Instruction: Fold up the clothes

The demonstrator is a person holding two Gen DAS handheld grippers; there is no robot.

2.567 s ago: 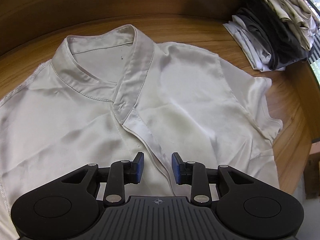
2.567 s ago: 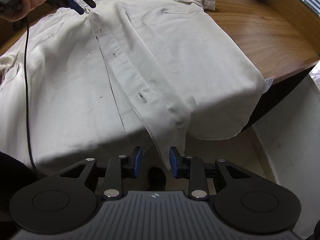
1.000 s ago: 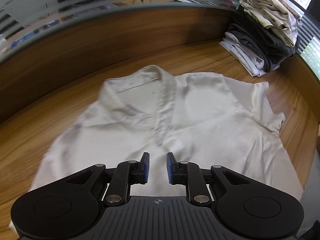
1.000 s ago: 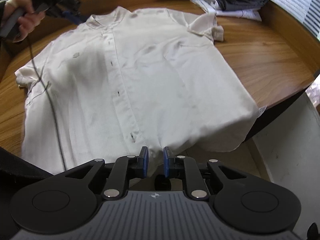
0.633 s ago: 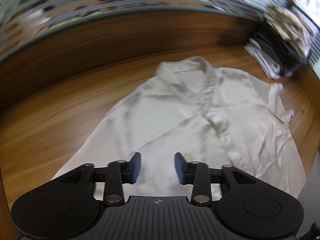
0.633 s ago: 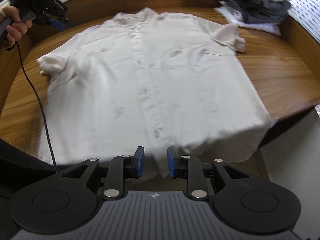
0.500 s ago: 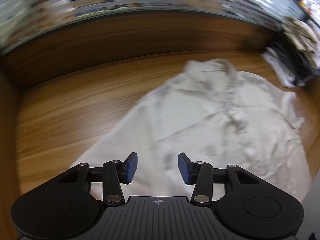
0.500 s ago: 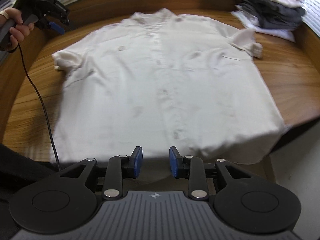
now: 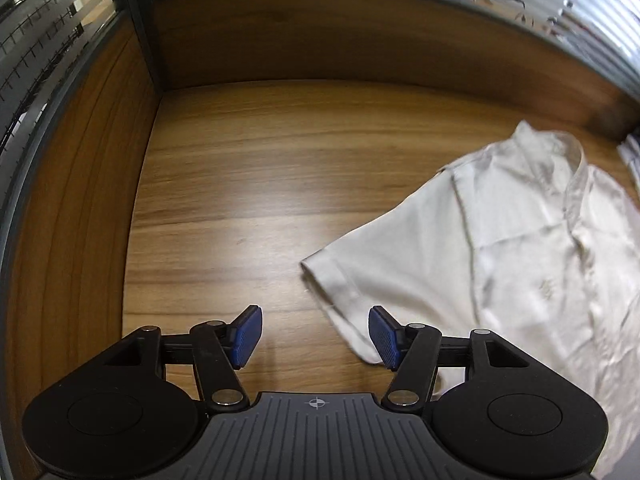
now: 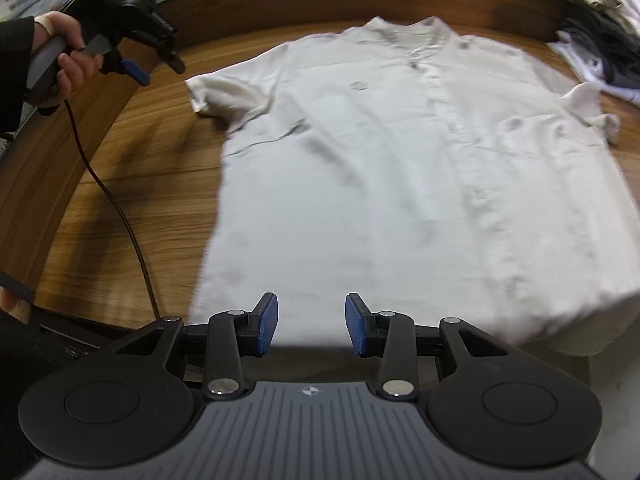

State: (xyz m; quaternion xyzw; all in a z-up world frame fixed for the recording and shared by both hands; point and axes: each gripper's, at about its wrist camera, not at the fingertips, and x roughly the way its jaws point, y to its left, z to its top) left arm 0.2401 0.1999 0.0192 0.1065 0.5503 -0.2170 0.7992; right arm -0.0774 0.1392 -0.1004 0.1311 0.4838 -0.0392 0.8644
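The cream short-sleeved shirt (image 10: pixel 400 152) lies spread front-up on the wooden worktop (image 9: pixel 248 184), collar toward twelve o'clock in the right wrist view and hem hanging over the near edge at six o'clock. Its placket runs down the middle, buttons closed as far as can be told; the picture is somewhat blurred.

The left hand-held gripper (image 9: pixel 316 338) stands with its jaws fairly wide, having just been opening. Nothing is between them but bare worktop. Its right blue pad (image 9: pixel 383 336) is just beside the cuff of the shirt's sleeve (image 9: pixel 340 280), which lies at about three o'clock from the gripper's centre; whether the two touch cannot be told. In the right wrist view the same gripper (image 10: pixel 156 66) shows at ten o'clock, held in a hand (image 10: pixel 66 54), with a dark cable (image 10: pixel 120 208) trailing down across the worktop.

The right hand-held gripper (image 10: pixel 311 324) has its jaws moderately apart, also having just been opening. They stand over the shirt's hem at the near edge, the pads not pressing the cloth.

A pile of folded clothes (image 10: pixel 600 36) rests at two o'clock, apart from the shirt.
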